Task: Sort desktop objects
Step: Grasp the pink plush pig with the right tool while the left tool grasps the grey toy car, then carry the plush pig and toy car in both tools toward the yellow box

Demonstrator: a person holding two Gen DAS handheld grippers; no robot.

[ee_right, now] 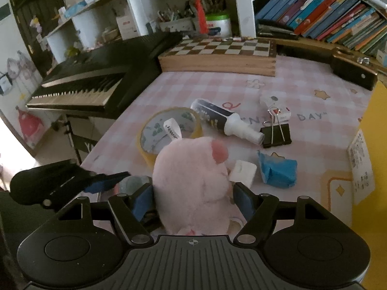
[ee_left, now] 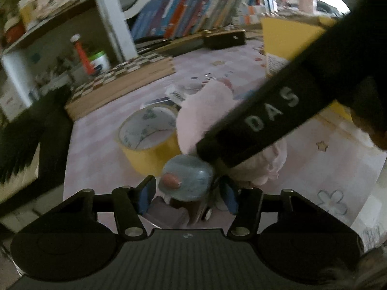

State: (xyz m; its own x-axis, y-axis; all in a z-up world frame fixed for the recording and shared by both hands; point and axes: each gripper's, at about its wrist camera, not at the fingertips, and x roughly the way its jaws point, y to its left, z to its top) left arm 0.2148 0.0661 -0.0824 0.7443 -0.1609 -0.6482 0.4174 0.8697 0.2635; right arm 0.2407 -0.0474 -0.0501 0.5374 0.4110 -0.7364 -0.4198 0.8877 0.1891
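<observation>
My right gripper is shut on a pink plush toy, its blue pads against both sides; the toy also shows in the left wrist view under the right gripper's black arm. My left gripper has its pads around a small blue-grey round toy with a pink spot, and shows at the left of the right wrist view. A yellow tape roll stands just behind the plush, also in the left wrist view.
On the pink checked tablecloth lie a white spray bottle, a black binder clip, a white eraser and crumpled blue paper. A chessboard box, a keyboard and a yellow box border it.
</observation>
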